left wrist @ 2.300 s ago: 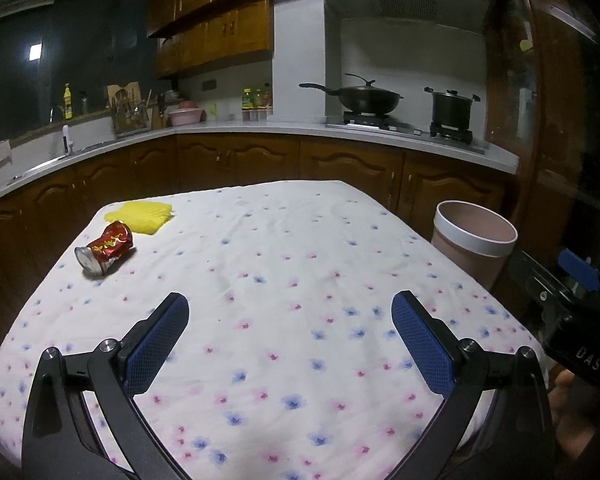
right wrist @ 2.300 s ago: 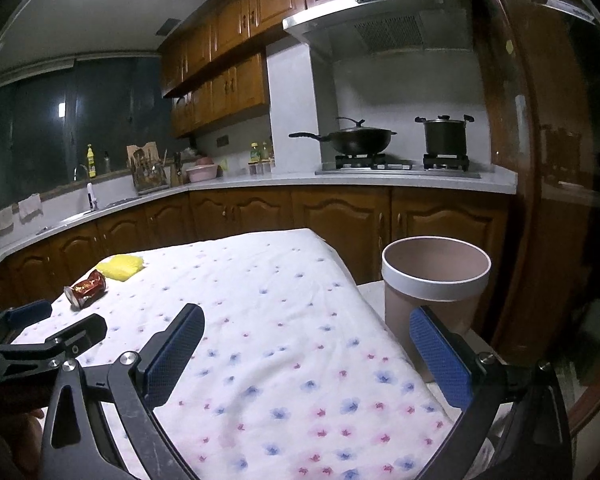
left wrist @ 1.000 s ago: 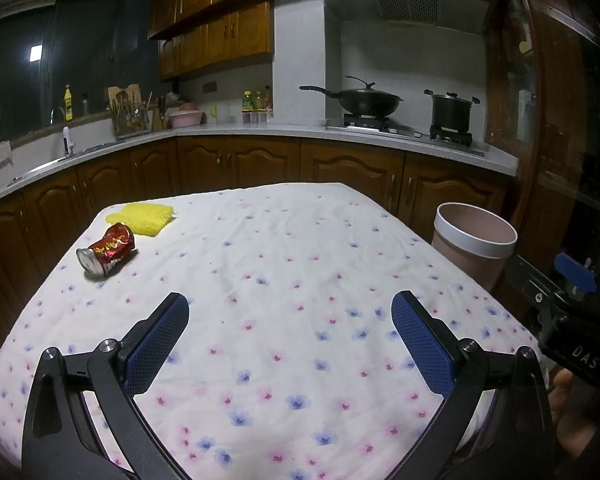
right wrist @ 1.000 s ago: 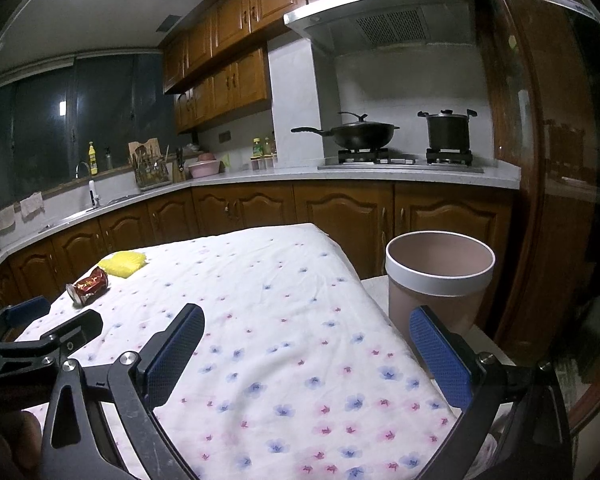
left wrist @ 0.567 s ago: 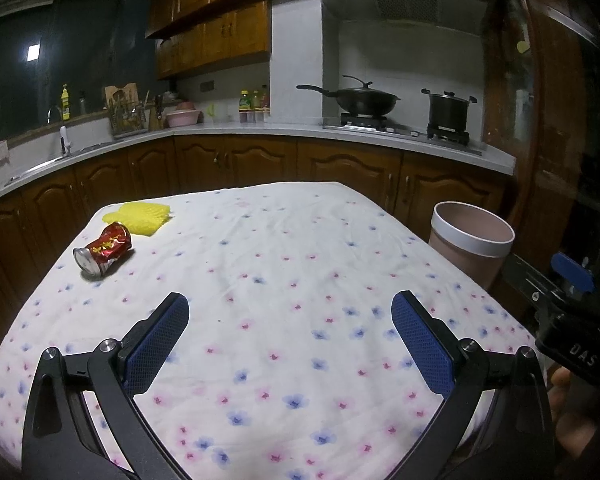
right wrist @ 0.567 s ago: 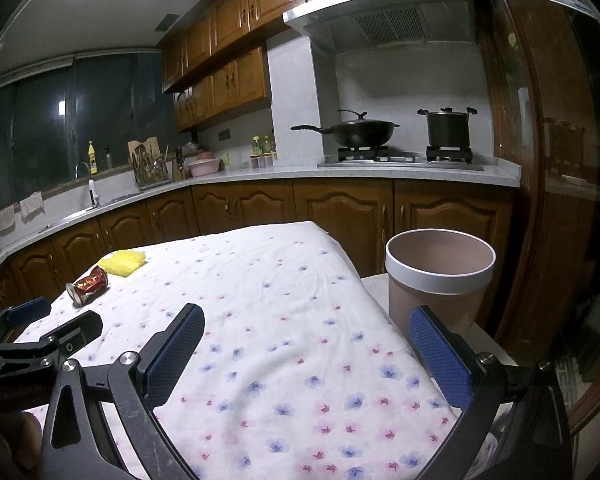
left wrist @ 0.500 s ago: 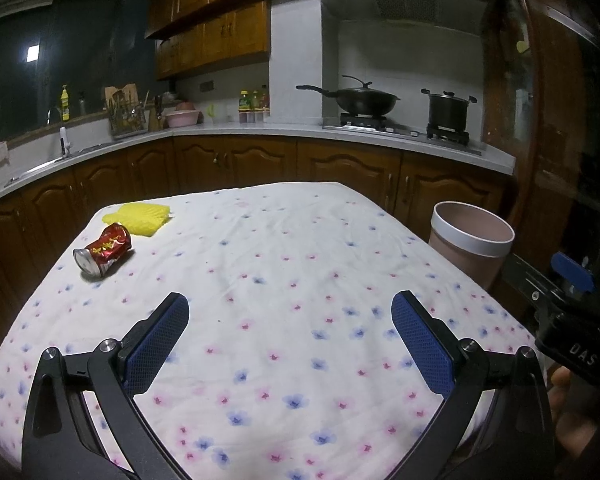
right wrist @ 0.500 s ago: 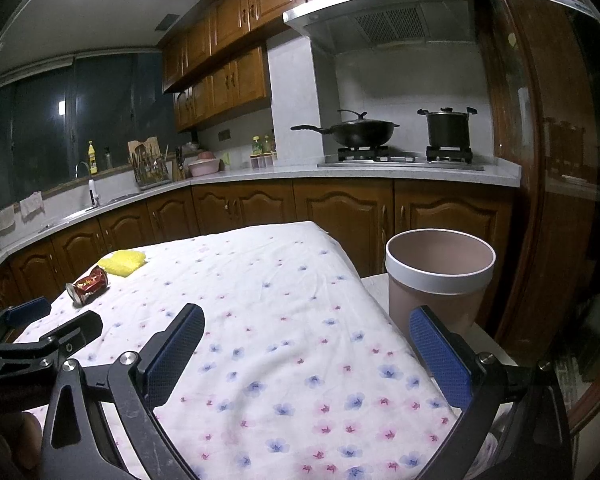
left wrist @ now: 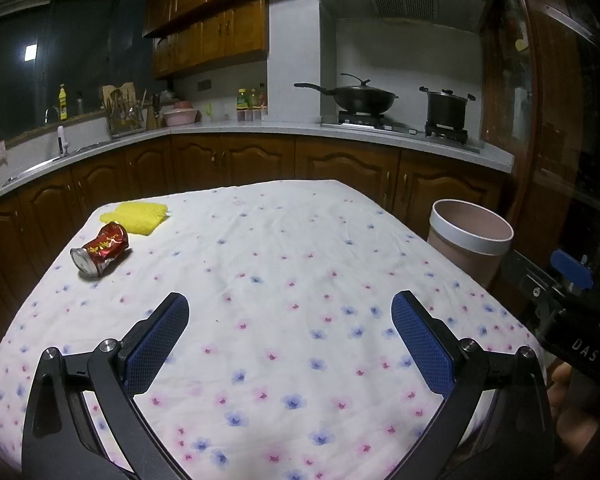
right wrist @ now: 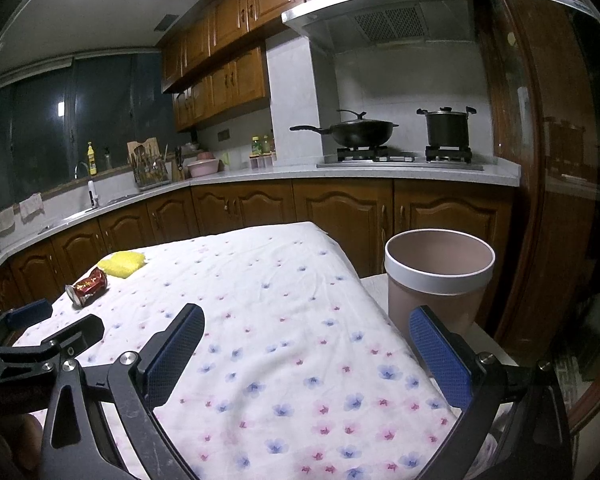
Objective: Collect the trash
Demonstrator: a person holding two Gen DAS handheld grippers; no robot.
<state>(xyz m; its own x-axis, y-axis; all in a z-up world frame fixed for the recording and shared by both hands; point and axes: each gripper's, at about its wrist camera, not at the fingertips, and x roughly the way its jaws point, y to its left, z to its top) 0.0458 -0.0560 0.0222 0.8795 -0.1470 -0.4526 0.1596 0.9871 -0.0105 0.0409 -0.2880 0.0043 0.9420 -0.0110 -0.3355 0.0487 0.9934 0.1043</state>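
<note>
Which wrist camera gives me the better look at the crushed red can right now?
The left wrist view. The crushed red can lies on its side there, larger, its silver end and label visible beside the yellow cloth. The right wrist view shows the same can smaller and farther off, with less detail.

right gripper (right wrist: 306, 330): jaws wide apart, nothing between them, above the near table edge | table (right wrist: 284, 280): flowered white cloth | crushed red can (right wrist: 87, 286): lying on its side, far left, just beside yellow cloth (right wrist: 123, 263) | pink bin (right wrist: 436, 286): upright, right of table | left gripper (right wrist: 28, 332): low at left edge
</note>
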